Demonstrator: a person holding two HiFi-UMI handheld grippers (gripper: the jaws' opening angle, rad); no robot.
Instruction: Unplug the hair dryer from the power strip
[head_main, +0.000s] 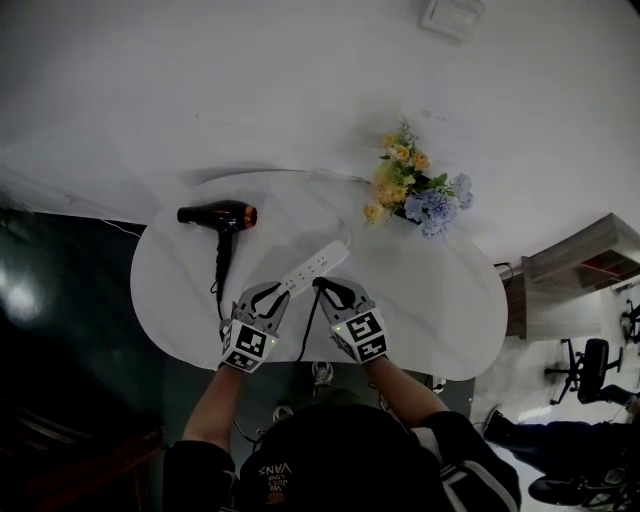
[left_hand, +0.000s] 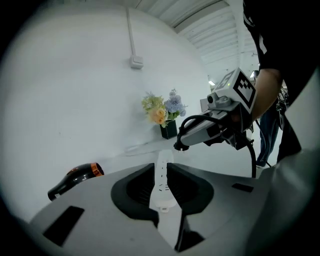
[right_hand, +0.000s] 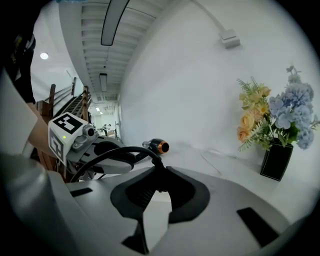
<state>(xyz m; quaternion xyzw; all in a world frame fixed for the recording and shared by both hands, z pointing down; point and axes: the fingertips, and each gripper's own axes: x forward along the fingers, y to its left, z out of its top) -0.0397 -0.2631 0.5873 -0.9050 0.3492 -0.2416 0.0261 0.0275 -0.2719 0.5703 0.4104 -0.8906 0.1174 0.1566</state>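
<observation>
Hair dryer (head_main: 222, 216) is lying on the round table (head_main: 440, 310), left of the power strip (head_main: 318, 262). Clamping the strip's near end is the left gripper (head_main: 276, 291); the right gripper (head_main: 323, 284) is pinching the black plug (right_hand: 159, 167). Should the left hold slip, the strip could be lifting with the plug.

Only one word reads clearly from here: "VANS", in white on the person's dark cap (head_main: 285, 468), upside down in the head view. There's a smaller line of print next to it, too fine to read. The cube (head_main: 248, 343) on the left gripper (head_main: 272, 292) and the cube (head_main: 366, 336) on the right gripper (head_main: 328, 287) show black-and-white square markers, which are patterns only, with no letters or numbers. The white power strip (left_hand: 161, 180) has a few small dark marks on its face, too tiny to make out.
</observation>
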